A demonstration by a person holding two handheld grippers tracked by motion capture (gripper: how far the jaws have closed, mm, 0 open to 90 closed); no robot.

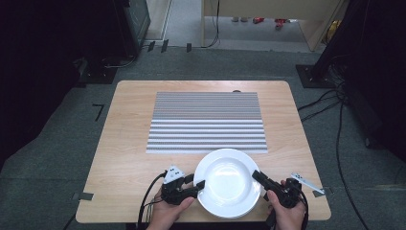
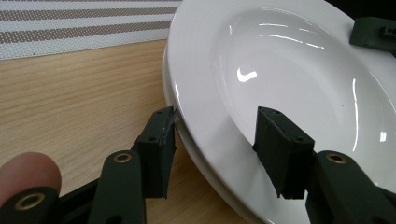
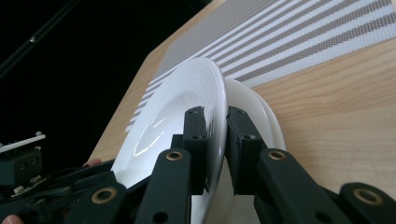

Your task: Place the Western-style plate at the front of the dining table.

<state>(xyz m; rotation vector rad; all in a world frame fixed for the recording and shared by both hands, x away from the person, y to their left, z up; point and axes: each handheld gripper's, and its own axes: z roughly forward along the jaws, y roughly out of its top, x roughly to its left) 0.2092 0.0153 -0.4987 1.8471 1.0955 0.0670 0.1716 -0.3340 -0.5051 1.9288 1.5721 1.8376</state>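
Note:
A white plate [image 1: 225, 179] lies on top of a second plate at the table's front middle. My left gripper [image 1: 197, 184] is at its left rim. In the left gripper view this gripper [image 2: 217, 135] is open and straddles the top plate's [image 2: 280, 70] rim, one jaw below the edge and one over the inside, with the lower plate [image 2: 205, 172] underneath. My right gripper [image 1: 256, 176] is at the right rim. In the right gripper view it [image 3: 215, 116] is shut on the top plate's [image 3: 187, 93] rim, which stands tilted clear of the lower plate [image 3: 261, 112].
A grey-and-white striped placemat [image 1: 207, 122] covers the middle and back of the wooden table [image 1: 129, 143], just behind the plates. Bare wood lies to both sides. Cables and dark stands are on the floor around the table.

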